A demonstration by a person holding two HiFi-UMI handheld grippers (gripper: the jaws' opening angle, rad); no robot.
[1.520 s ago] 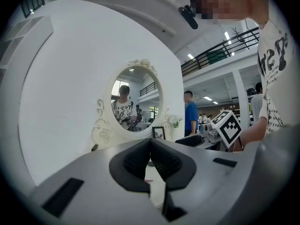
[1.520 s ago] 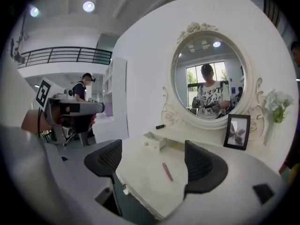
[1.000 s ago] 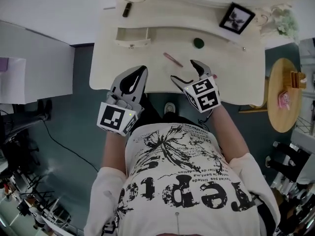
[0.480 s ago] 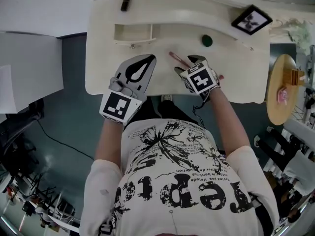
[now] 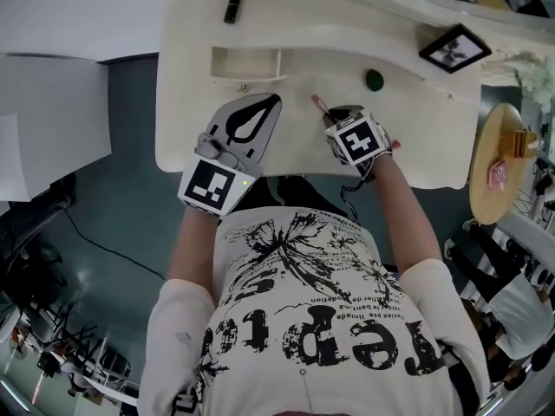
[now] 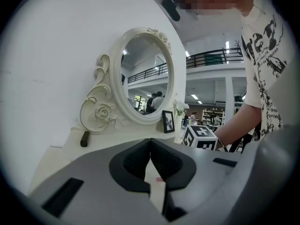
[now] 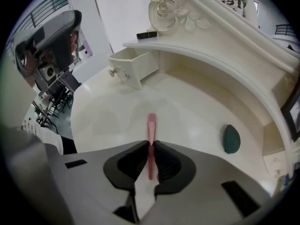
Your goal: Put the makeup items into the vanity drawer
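Observation:
A thin pink makeup stick lies on the cream vanity top, and its near end runs between the tips of my right gripper. Those jaws are closing and their pads press on the stick. In the head view the stick pokes out ahead of the right gripper. To the left, my left gripper hovers over the vanity's front, shut with nothing in it; in its own view the tips meet. The small vanity drawer stands pulled open, also visible in the right gripper view as the open drawer.
A dark green teardrop sponge lies right of the stick. A black tube rests on the upper shelf near the oval mirror. A framed picture stands at the back right. A round wooden side table is right of the vanity.
My right gripper moved forward over the vanity onto the pink stick, and its jaws went from wide open to closed on it. The left gripper also shifted slightly forward, still shut.

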